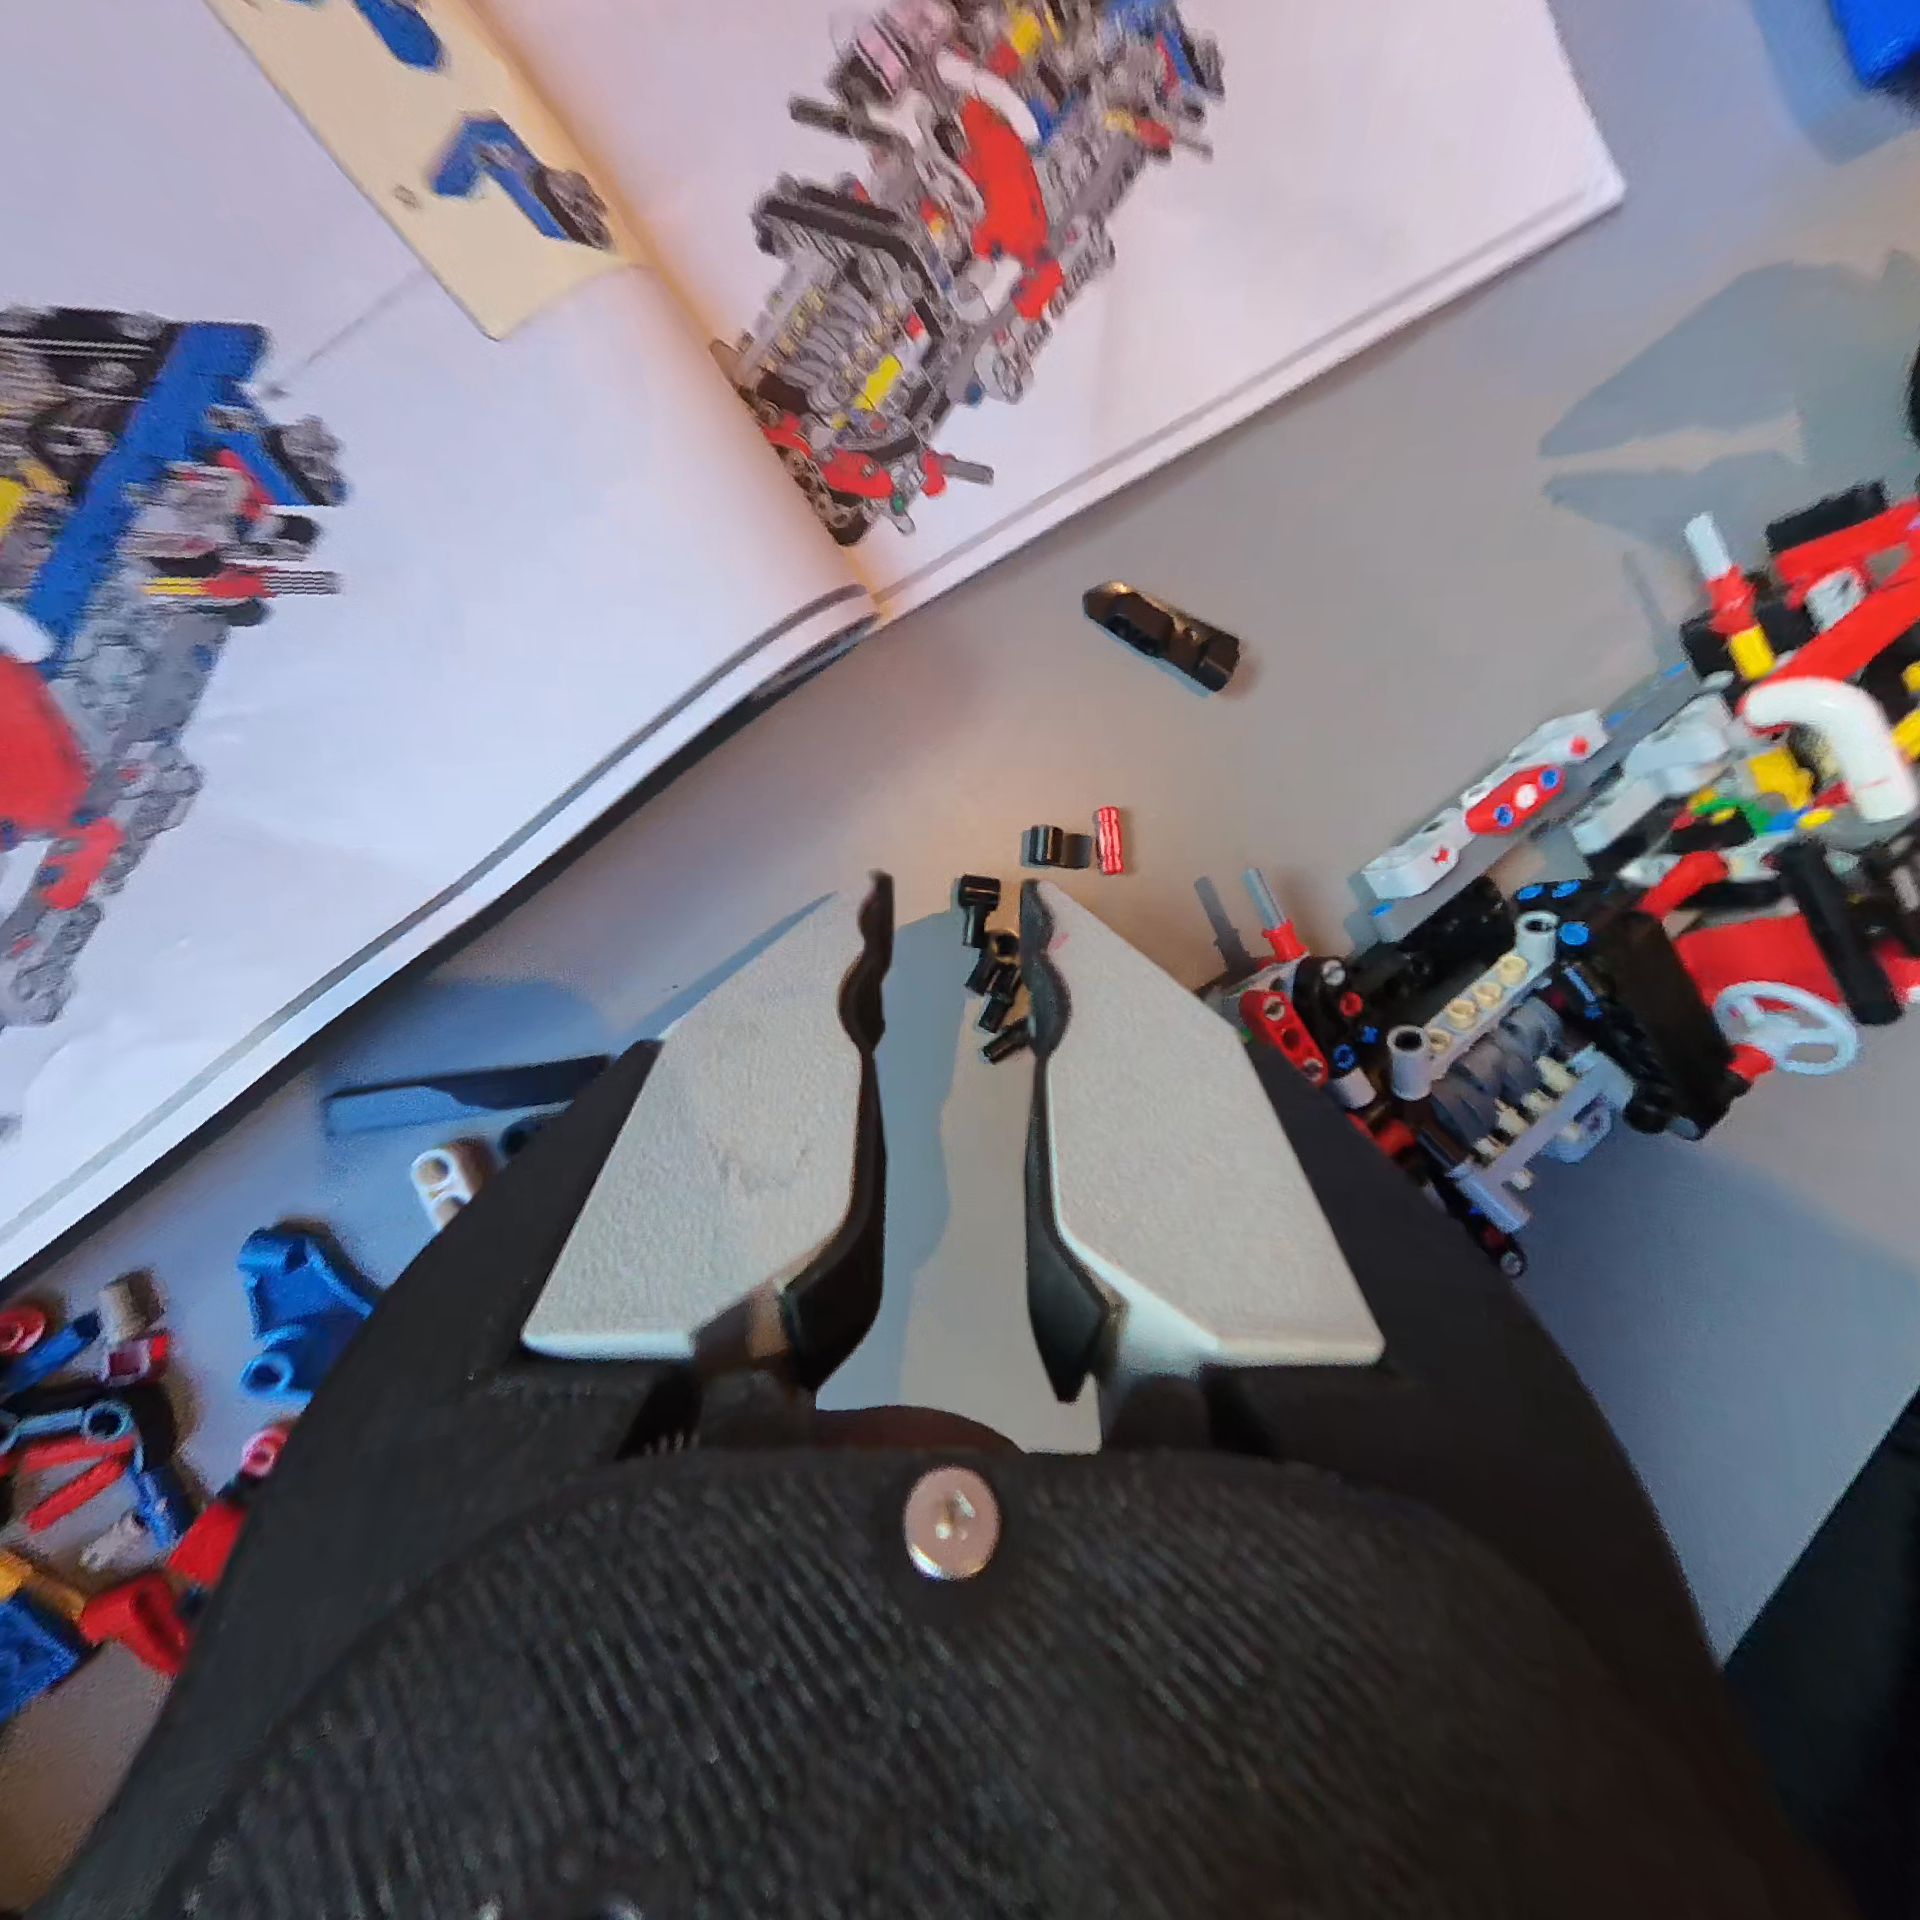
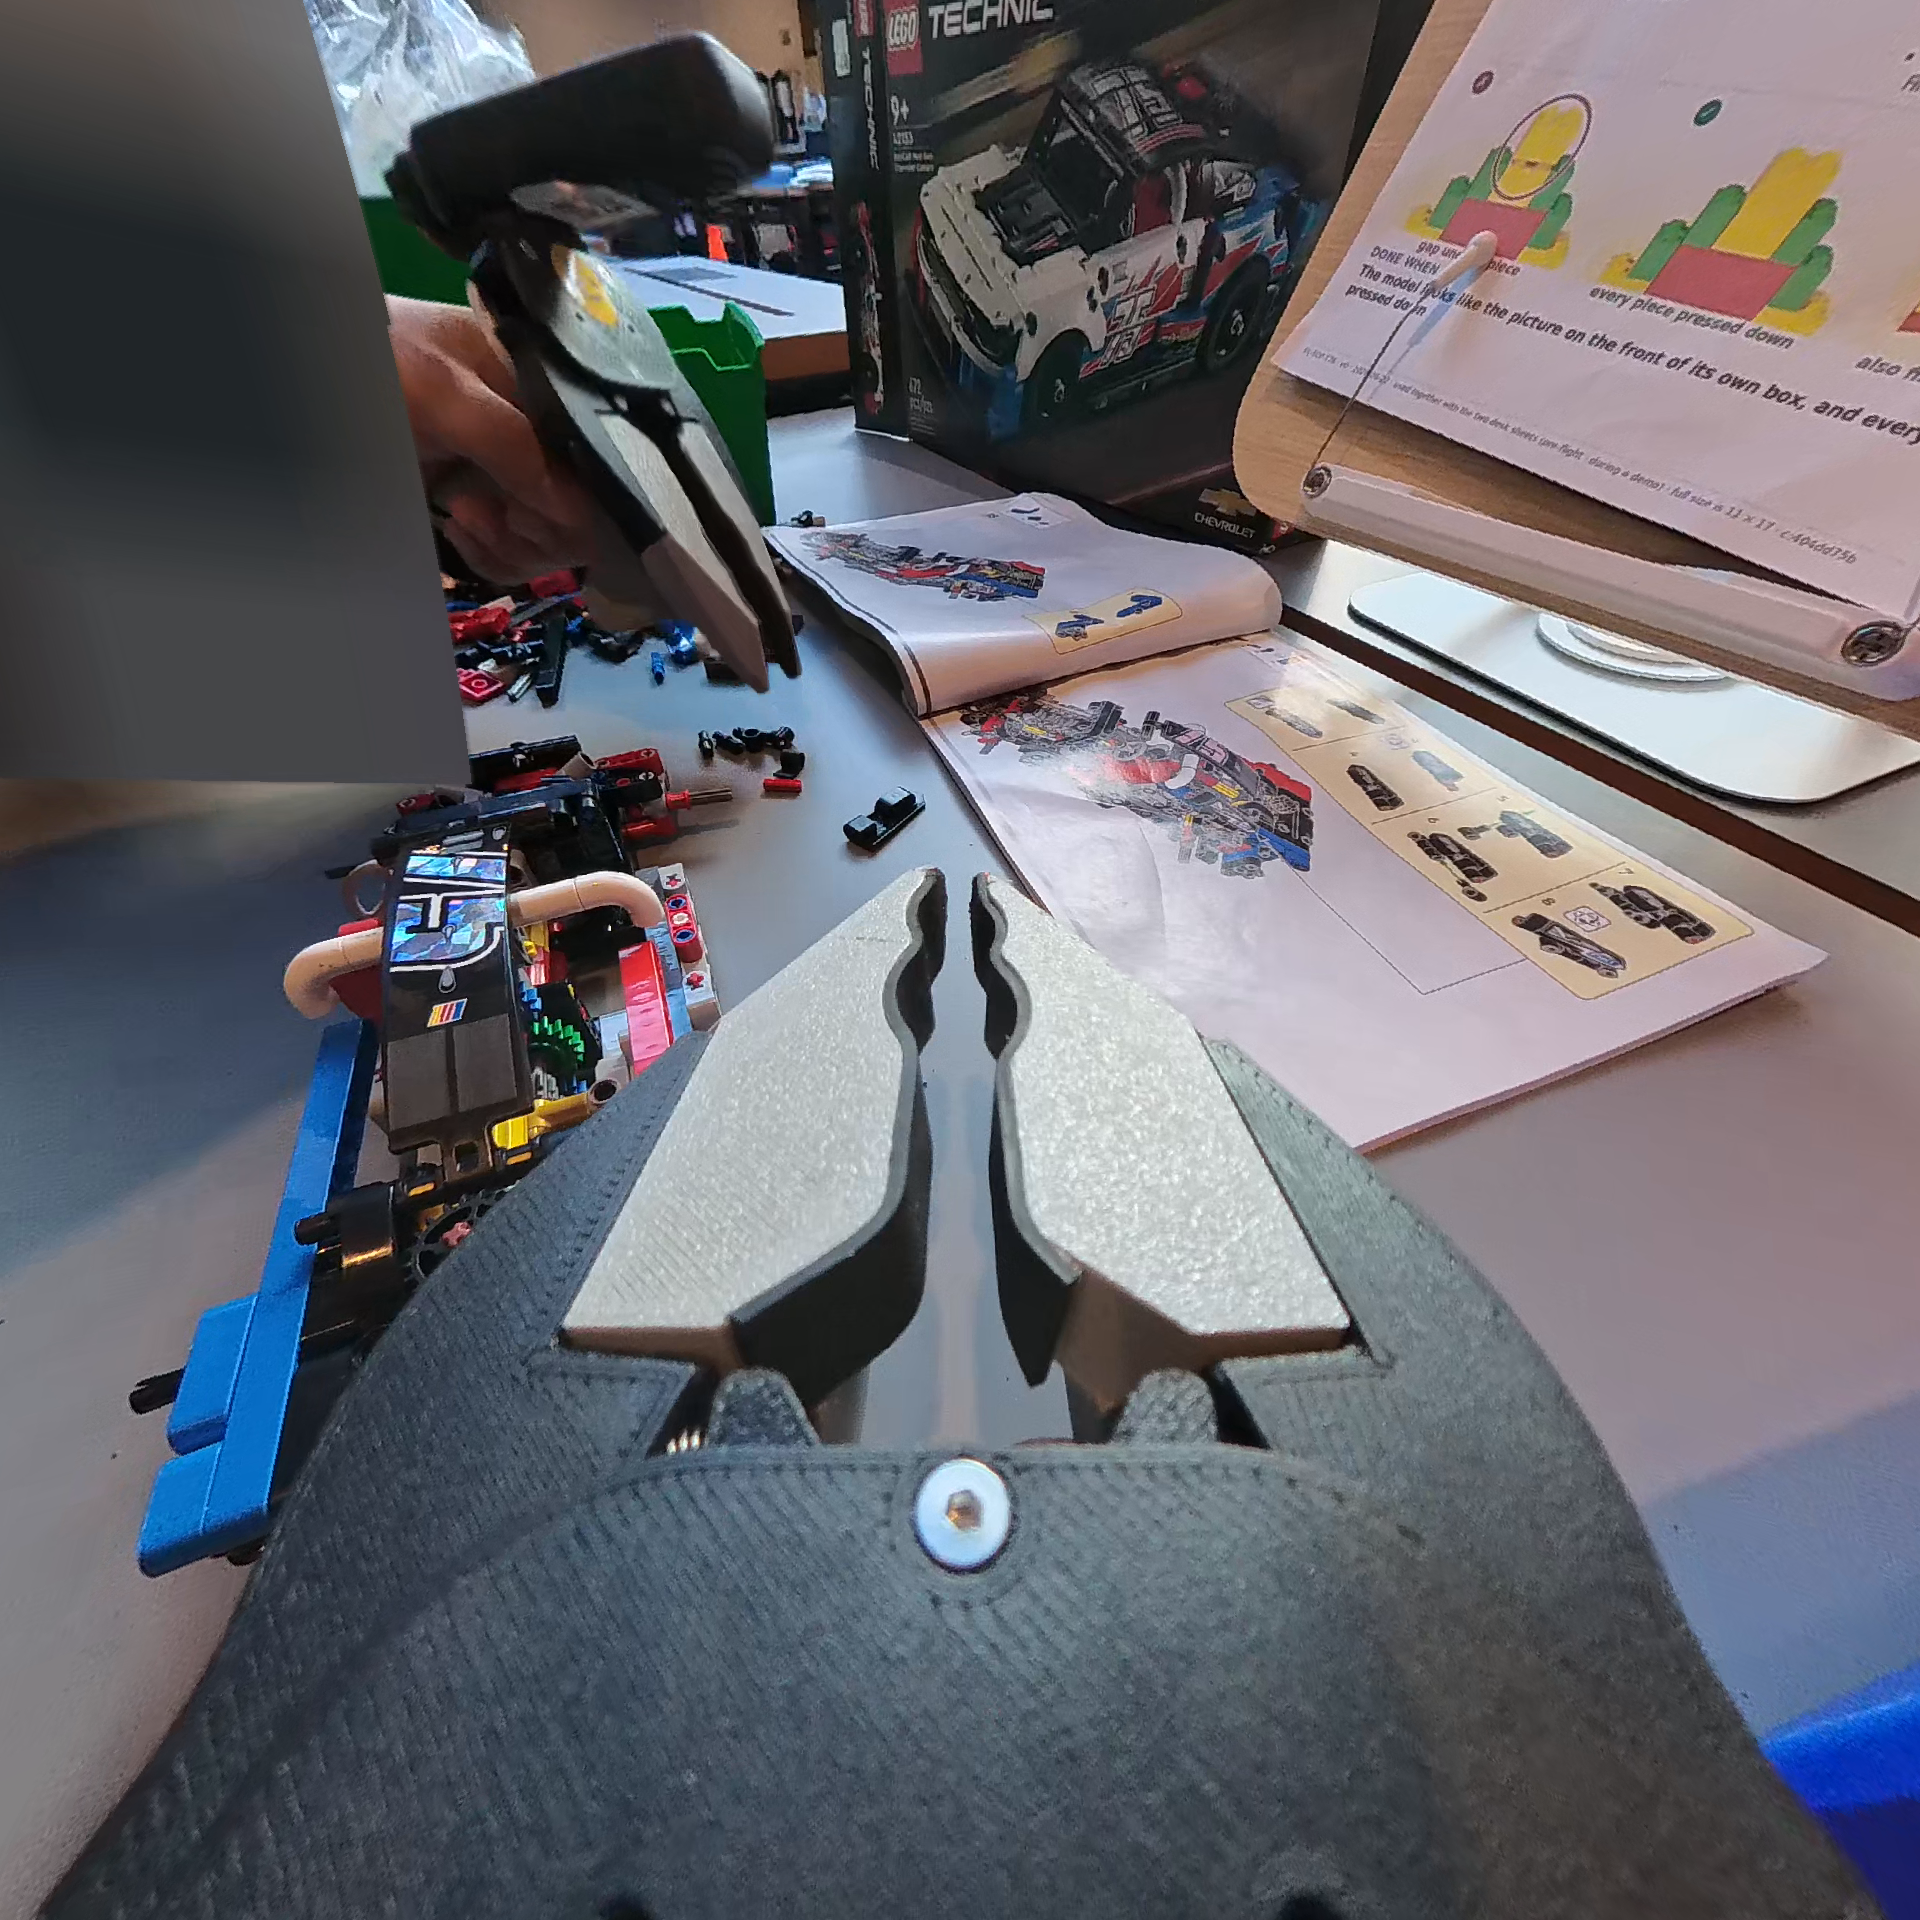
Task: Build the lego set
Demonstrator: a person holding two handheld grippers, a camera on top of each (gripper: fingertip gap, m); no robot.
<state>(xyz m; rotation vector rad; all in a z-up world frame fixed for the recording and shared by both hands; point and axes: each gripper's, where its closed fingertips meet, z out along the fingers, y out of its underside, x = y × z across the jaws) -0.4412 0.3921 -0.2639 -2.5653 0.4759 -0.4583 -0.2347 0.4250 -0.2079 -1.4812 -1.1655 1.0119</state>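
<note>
My left gripper (image 1: 954, 904) is open and empty, its tips low over a cluster of small black pins (image 1: 992, 977) on the grey table. A black connector (image 1: 1055, 847) and a red pin (image 1: 1110, 840) lie just beyond, and a longer black piece (image 1: 1162, 636) farther off. The half-built car model (image 1: 1610, 935) sits to the right. In the right wrist view the left gripper (image 2: 764, 665) hangs over the pins (image 2: 743, 740). My right gripper (image 2: 956, 888) is nearly closed on nothing, above the table between the model (image 2: 499, 987) and the open instruction booklet (image 2: 1299, 831).
A pile of loose red, blue and black parts (image 1: 104, 1455) lies at the left. The set's box (image 2: 1091, 239) and a green bin (image 2: 727, 364) stand at the back. A stand holding a printed sheet (image 2: 1610, 260) is at the right, and a blue container (image 2: 1860, 1766) at the near right. Tip to tip, the grippers are about 20 cm apart. The right gripper is farther from the red pin (image 1: 1110, 840), some 20 cm, than the left, some 4 cm. My right wrist view (image 2: 780, 785) looks at it from another angle. To the longer black piece (image 1: 1162, 636): left tips about 8 cm, right tips about 15 cm. The right camera catches it too, in the right wrist view (image 2: 885, 818).
</note>
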